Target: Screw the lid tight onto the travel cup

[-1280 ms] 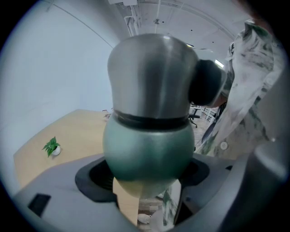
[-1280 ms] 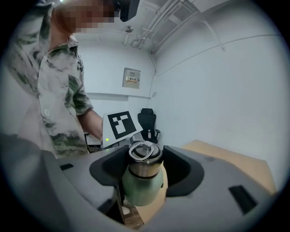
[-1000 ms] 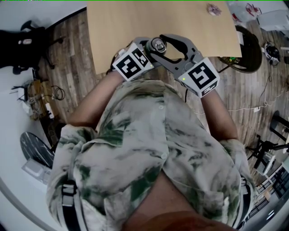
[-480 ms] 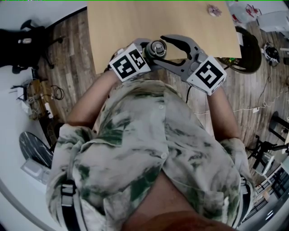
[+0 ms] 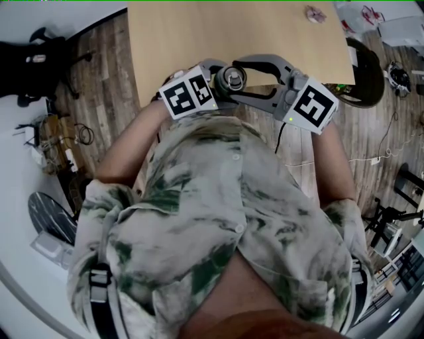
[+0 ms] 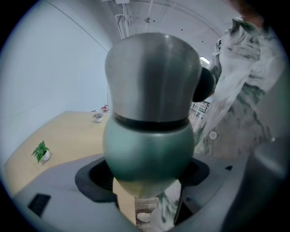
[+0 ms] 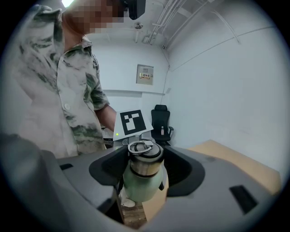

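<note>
The travel cup, a pale green body (image 6: 149, 149) under a steel lid (image 6: 154, 77), is held off the table in front of the person's chest. My left gripper (image 6: 147, 181) is shut on the green body, and its marker cube (image 5: 187, 93) shows at the left of the head view. The lid (image 5: 232, 78) faces up towards the head camera. My right gripper (image 7: 142, 172) reaches in from the right, its jaws around the ringed lid (image 7: 145, 156). Slim dark gaps show on both sides, so it is open, and its jaws have just been closing.
The wooden table (image 5: 199, 33) lies just beyond the grippers, with a small object (image 5: 313, 13) at its far edge. A small potted plant (image 6: 41, 152) also stands on it. A black office chair (image 7: 161, 120) stands by the wall. Cables and gear (image 5: 59, 142) litter the floor at left.
The right gripper's cube has swung rightward and up as that gripper rolled around the lid. The left cube has shifted slightly left. The cup stays between them.
</note>
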`<action>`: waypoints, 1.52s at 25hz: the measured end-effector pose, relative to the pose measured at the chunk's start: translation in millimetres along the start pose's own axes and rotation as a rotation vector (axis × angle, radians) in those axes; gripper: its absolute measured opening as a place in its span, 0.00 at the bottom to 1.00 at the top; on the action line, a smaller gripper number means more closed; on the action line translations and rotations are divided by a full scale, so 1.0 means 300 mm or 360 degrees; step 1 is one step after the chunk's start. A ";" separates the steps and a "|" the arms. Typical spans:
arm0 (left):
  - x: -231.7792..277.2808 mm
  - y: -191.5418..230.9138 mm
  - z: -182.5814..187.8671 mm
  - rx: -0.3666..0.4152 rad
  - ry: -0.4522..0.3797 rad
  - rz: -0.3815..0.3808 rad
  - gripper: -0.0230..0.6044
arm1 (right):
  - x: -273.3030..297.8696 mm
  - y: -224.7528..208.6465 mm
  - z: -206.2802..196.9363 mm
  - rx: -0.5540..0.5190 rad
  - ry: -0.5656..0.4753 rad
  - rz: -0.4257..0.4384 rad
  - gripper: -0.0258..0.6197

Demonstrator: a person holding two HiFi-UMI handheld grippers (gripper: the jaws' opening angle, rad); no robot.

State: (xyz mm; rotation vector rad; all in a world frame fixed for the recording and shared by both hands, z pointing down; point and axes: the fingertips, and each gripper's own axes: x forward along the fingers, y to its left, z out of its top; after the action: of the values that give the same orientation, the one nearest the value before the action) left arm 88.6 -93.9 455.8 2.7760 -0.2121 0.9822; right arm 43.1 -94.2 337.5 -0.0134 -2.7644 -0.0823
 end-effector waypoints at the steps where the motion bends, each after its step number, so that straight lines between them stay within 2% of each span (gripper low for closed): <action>1: 0.002 0.000 -0.001 -0.0001 0.0002 0.0000 0.65 | 0.000 0.000 -0.003 -0.0002 0.0003 -0.0004 0.45; 7: 0.009 0.041 0.000 -0.0066 0.0016 0.0092 0.65 | -0.004 -0.036 -0.019 0.0034 0.0022 -0.0141 0.44; 16: 0.019 0.103 -0.013 -0.0247 0.0028 0.0300 0.65 | 0.010 -0.088 -0.041 0.0162 0.0029 -0.0529 0.44; 20: 0.024 0.111 -0.033 -0.0254 0.0051 0.0314 0.65 | 0.020 -0.094 -0.055 0.0219 0.0006 -0.0603 0.44; 29: 0.000 0.071 -0.015 -0.0132 0.0023 0.0202 0.65 | -0.004 -0.056 -0.008 0.0155 -0.0061 -0.0373 0.49; 35: -0.003 0.033 -0.007 -0.0043 0.0020 0.0089 0.65 | -0.008 -0.030 -0.016 -0.0019 0.0056 -0.0123 0.48; 38: -0.001 0.004 -0.009 0.0009 0.0025 0.0032 0.65 | -0.001 -0.007 -0.019 -0.0051 0.0079 -0.0036 0.46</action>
State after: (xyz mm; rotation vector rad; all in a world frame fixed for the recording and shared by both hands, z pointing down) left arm 86.4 -94.5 457.7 2.7755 -0.2355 1.0100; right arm 45.3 -96.7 342.6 0.0108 -2.7134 -0.1314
